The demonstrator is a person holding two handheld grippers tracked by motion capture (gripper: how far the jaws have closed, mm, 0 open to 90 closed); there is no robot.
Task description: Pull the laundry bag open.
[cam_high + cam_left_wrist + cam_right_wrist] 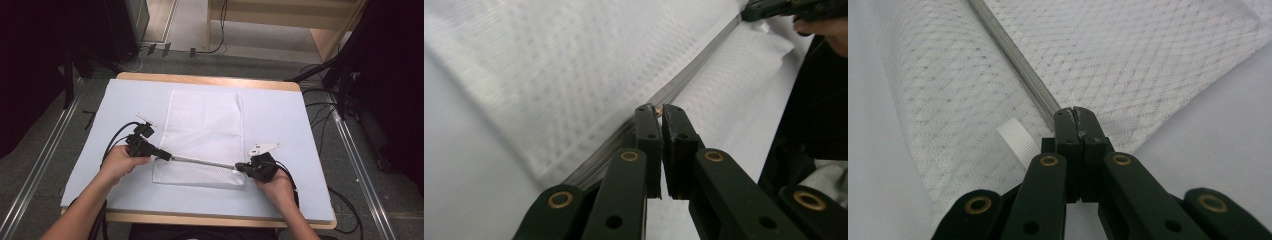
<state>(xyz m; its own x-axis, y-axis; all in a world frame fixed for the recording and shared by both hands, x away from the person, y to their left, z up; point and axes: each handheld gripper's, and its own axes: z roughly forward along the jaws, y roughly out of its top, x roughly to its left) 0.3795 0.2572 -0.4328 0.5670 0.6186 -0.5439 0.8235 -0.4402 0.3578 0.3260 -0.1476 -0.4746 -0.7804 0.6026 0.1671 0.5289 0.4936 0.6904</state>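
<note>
On the table [75,165], a white mesh zip bag [205,125] lies flat. The left gripper [167,157] pinches a small brass zip pull [657,112] at the zipper [202,161]; the right gripper [239,167] clamps the zipper's other end. A white ribbed cap [1018,141] shows through the mesh; the rest of it is hidden

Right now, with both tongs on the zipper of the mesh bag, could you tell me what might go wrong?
1. The left tongs pinch a small brass piece, probably the zipper pull, by their very tips, so it could slip out.
2. The right tongs hold the zipper end; a hard pull might drag the mesh bag across the table.
</note>
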